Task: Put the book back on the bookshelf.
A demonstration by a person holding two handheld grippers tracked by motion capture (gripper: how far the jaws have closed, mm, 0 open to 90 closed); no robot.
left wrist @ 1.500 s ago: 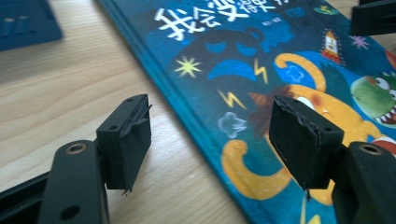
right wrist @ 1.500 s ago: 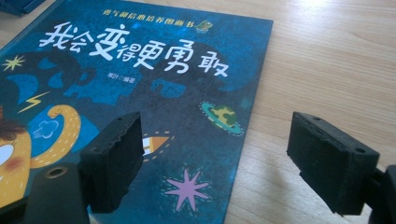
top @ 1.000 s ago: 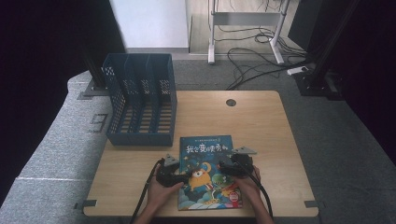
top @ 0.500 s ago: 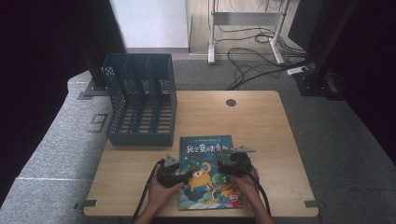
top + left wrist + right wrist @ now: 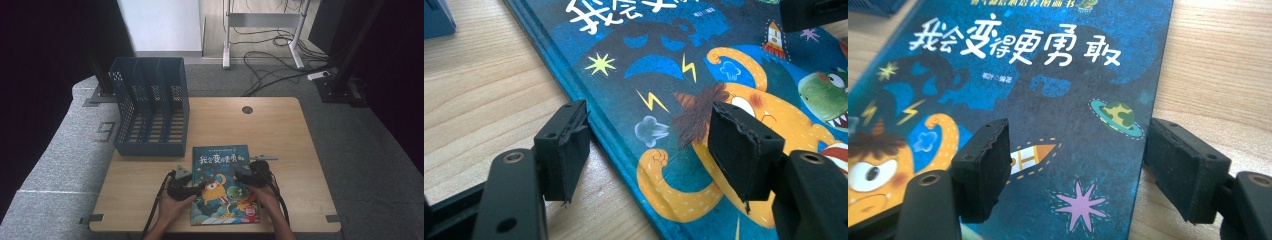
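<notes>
Near edge: the book (image 5: 223, 184) lies flat on the table (image 5: 280, 135) with its bottom edge just short of the table's near edge; a hand (image 5: 172, 207) comes in at each side of it from the bottom of the high view.
Left gripper: the left gripper (image 5: 646, 145) is wide open and holds nothing; its jaws straddle the book's left edge, one over bare wood, the other over the cover beside the orange monster.
Right gripper: the right gripper (image 5: 1075, 165) is likewise spread wide and grips nothing; its jaws straddle the book's right edge, one over the rocket drawing, the other over bare wood.
Contact: I cannot tell whether either tool's jaws touch the cover or the wood.
Open room: bare tabletop lies left of the book, right of it, and across the far right half of the table.
Writing: the cover bears large white Chinese characters, 我会变得更勇敢, with a line of small yellow print above them too fine to read.
Round port: a dark round port (image 5: 247, 109) sits in the tabletop toward the far edge.
Container: a blue perforated file rack (image 5: 150, 107) stands at the far left of the table, its near wall just beyond the book's top-left corner; its slots look empty.
Beyond the table: grey carpet, with cables (image 5: 272, 67) trailing across it near a white desk frame (image 5: 262, 22).
</notes>
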